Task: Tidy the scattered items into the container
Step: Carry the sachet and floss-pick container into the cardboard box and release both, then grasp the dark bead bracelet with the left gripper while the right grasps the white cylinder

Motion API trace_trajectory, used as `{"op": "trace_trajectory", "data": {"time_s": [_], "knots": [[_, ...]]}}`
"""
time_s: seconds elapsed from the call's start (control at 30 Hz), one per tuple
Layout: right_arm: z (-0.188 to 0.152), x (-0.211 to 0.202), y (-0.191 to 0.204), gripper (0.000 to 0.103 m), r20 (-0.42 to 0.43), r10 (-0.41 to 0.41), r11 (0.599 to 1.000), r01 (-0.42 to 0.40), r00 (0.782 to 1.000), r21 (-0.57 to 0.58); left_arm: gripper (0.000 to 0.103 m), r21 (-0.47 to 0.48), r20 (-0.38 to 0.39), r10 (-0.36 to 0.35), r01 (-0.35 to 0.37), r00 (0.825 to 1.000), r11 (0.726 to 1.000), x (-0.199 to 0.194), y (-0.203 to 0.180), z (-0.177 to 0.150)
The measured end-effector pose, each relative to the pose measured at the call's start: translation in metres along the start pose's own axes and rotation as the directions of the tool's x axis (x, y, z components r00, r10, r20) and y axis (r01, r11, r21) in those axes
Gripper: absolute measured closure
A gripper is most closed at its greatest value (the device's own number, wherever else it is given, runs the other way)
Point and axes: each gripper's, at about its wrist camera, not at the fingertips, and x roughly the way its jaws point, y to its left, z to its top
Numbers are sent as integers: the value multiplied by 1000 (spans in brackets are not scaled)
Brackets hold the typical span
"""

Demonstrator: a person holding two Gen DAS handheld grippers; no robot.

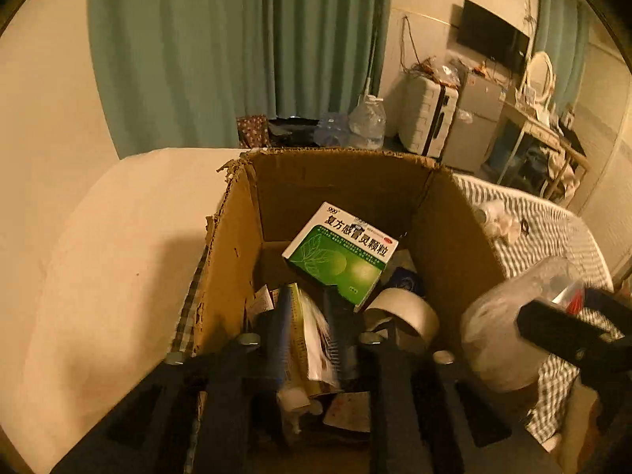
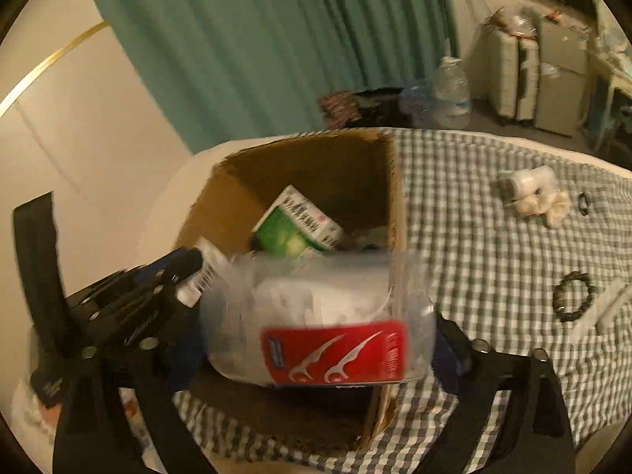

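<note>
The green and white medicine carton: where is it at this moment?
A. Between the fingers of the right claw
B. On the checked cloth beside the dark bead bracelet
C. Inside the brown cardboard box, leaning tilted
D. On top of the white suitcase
C: the green and white medicine carton leans tilted inside the brown cardboard box, above a roll of tape, and neither claw is touching it.
</note>
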Motion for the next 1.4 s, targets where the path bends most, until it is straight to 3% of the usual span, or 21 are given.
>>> {"op": "trace_trajectory", "data": {"time_s": [0.03, 0.1, 0.27, 0.37, 0.47, 0.6, 0.83, 0.93, 1.07, 1.17, 1.27, 1.4], "knots": [[-1, -6, 4, 0, 39, -47, 999, 48, 998, -20, 48, 2, -2, -3, 3, 1000, 1000, 0, 0, -1], [-4, -18, 9, 0, 112, -86, 994, 92, 990, -53, 30, -4, 8, -8, 8, 1000, 1000, -2, -1, -4], [-7, -49, 13, 0, 205, -114, 982, 141, 972, -122, 22, -35, -4, -14, 14, 1000, 999, -8, -2, -5], [-13, -72, 10, 0, 273, -161, 968, 205, 949, -143, 18, -39, 27, -20, 21, 999, 999, -23, -11, -5], [-15, -93, 0, 0, 313, -202, 953, 260, 928, -156, 8, -38, 65, -17, 20, 998, 999, -40, -27, -4], [-23, -131, -20, 0, 398, -244, 934, 325, 884, -147, 1, 2, 98, -44, 44, 994, 999, -63, -65, -6], [-34, -194, -73, 0, 532, -232, 941, 326, 815, -89, 1, 91, 105, -147, 137, 984, 986, -77, -162, -26], [-38, -206, -102, 0, 516, -227, 954, 296, 826, -54, 0, 118, 84, -157, 147, 984, 982, -71, -202, -33], [-44, -213, -147, 0, 470, -266, 958, 284, 842, 34, 0, 107, 69, -98, 90, 993, 990, -54, -245, -38], [-44, -208, -189, 0, 405, -320, 947, 303, 857, 106, 0, 75, 38, -84, 81, 996, 994, -36, -268, -40], [-48, -203, -224, 0, 366, -388, 921, 359, 846, 149, 1, 44, 1, -72, 72, 997, 996, -14, -291, -43], [-52, -192, -277, 0, 274, -440, 891, 380, 855, 247, 1, 78, -35, -47, 49, 998, 996, 13, -321, -46]]}}
